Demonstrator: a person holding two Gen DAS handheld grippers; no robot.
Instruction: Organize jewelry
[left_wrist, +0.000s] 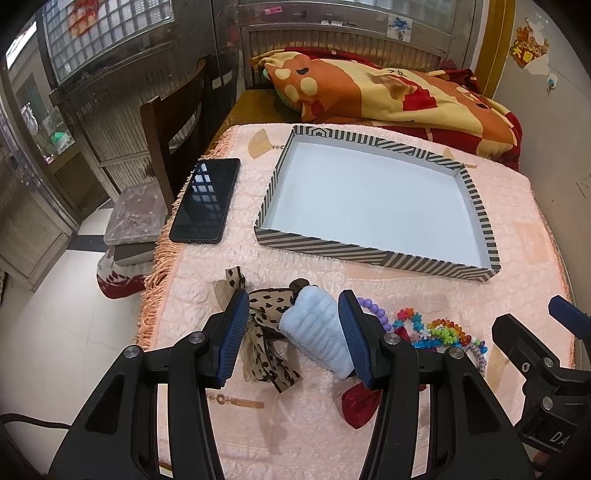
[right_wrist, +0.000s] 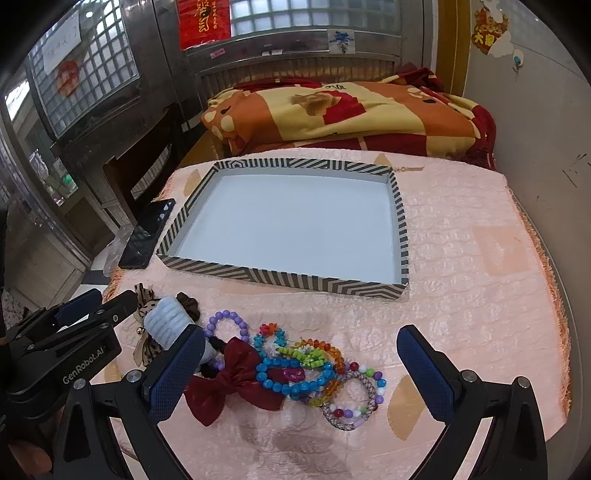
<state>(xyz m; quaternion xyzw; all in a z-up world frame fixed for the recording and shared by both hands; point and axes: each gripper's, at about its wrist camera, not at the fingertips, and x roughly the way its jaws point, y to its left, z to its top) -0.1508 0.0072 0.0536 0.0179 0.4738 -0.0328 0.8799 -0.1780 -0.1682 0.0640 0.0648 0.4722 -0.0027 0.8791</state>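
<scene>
Both fingers of the left gripper (left_wrist: 291, 325) stand wide — right pad touching the pale blue scrunchie (left_wrist: 317, 332), long axis slanting away-left — while the right gripper (right_wrist: 299, 373) gapes empty.

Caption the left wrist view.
Left hand-held gripper open around a blue scrunchie, empty striped tray beyond.
</scene>
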